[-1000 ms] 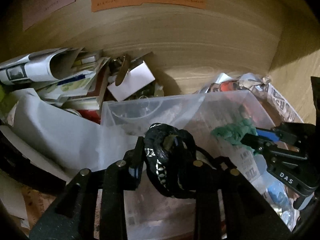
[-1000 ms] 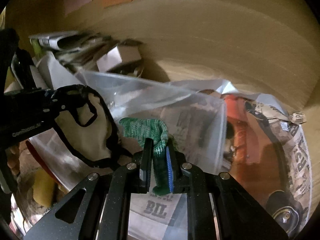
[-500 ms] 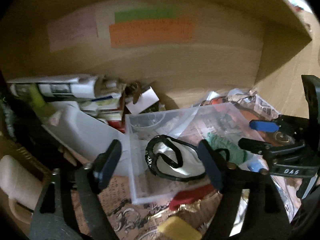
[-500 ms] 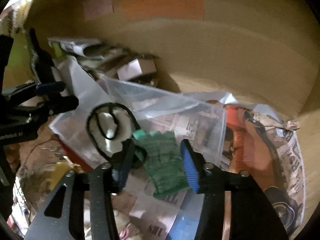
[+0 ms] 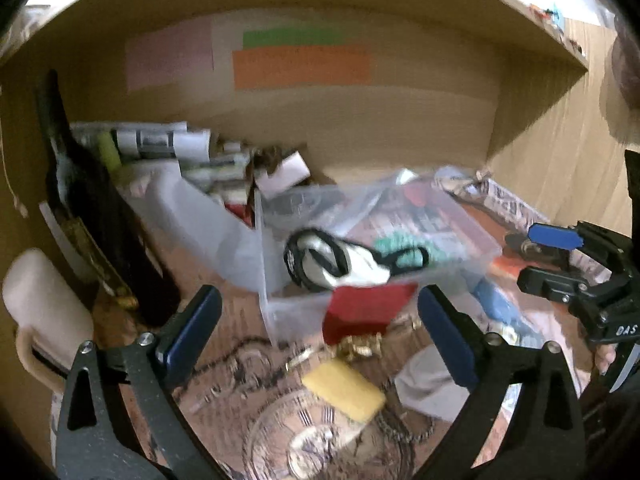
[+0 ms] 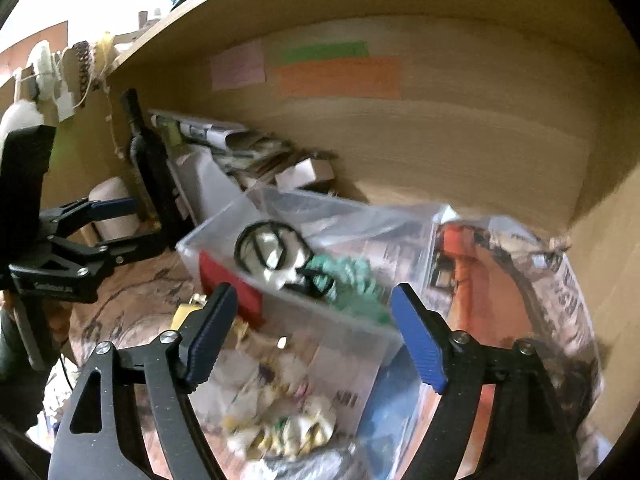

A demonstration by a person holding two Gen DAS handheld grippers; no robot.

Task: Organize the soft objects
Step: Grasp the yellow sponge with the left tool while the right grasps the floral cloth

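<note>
A white fabric piece edged with black cord [image 5: 340, 256] and a knitted green cloth [image 5: 404, 246] are seen lying side by side, touching, inside a clear rectangular plastic bin [image 5: 280, 304] that stands on the cluttered shelf of a wooden cabinet [image 5: 440, 128]. In the right wrist view the same white piece [image 6: 272, 256] and green cloth [image 6: 352, 280] rest against the near wall of the bin [image 6: 360, 328].

The left gripper [image 5: 316, 332] is spread wide and holds nothing; the right gripper [image 6: 312, 332] is likewise wide apart and empty. Both hang in front of the bin, outside it.

The step in hand is judged to be the choice of a further soft thing. A yellow sponge block [image 5: 344, 390] and a pale grey cloth [image 5: 424, 384] lie just in front of the bin, below the left gripper, among a fine metal chain [image 5: 404, 432] and a small brass ornament [image 5: 360, 346]. The sponge should be approached from above, with the fingers closed lightly on its sides only, so that the chain is not caught. A red card [image 5: 364, 308] leaning at the bin's front wall should be left undisturbed. A dark glass bottle [image 5: 92, 216] stands well apart at the left.
</note>
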